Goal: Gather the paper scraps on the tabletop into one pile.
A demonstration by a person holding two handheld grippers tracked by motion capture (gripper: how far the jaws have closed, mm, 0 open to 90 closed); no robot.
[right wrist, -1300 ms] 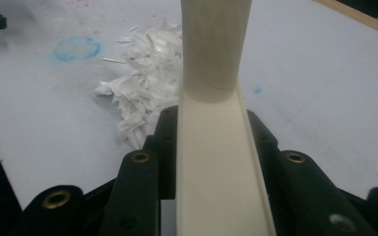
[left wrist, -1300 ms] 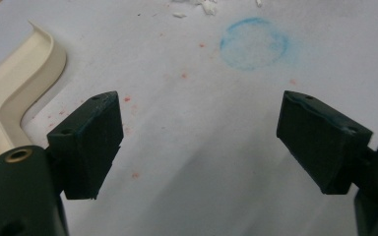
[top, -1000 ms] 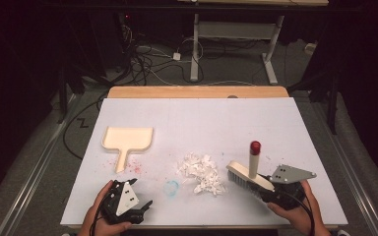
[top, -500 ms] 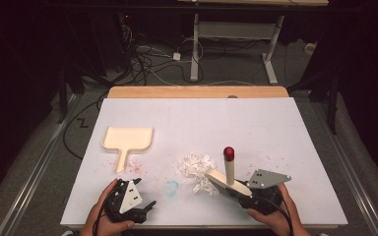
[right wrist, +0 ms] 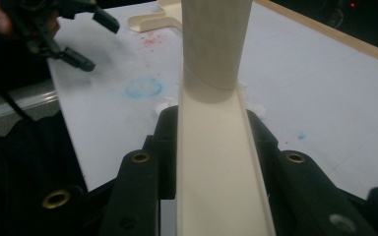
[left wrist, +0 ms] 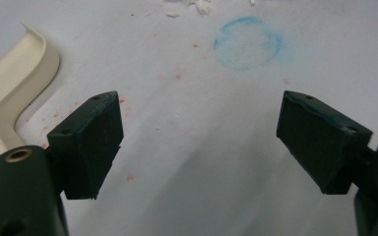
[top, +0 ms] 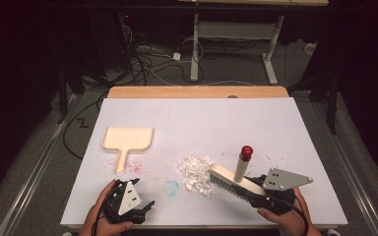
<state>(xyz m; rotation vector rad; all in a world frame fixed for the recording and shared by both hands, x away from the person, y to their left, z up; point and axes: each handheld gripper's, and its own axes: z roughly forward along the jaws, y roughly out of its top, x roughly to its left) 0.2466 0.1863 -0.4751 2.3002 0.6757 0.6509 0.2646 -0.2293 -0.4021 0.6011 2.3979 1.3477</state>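
My right gripper [top: 256,192] is shut on a cream brush [top: 229,180] with a red-tipped upright handle [top: 246,152]; its bristles touch the right edge of a pile of white scraps [top: 195,170]. In the right gripper view the brush back [right wrist: 216,162] runs up between the black jaws. A cream dustpan [top: 127,139] lies flat at the left of the white table [top: 216,123], and its rim [left wrist: 15,86] shows in the left gripper view. My left gripper [top: 145,209] rests open near the front edge, with bare table between its pads [left wrist: 91,140].
A faint blue ring [top: 171,187] and red speckles [top: 138,168] mark the table surface. A wooden strip [top: 197,92] borders the far edge. Cables and metal desk legs [top: 195,44] crowd the dark floor beyond. The other hand's gripper [right wrist: 54,29] appears at top left.
My right gripper has carried the brush leftward, up against the scrap pile, and the scraps have bunched slightly to the left. The left gripper and dustpan have stayed put.
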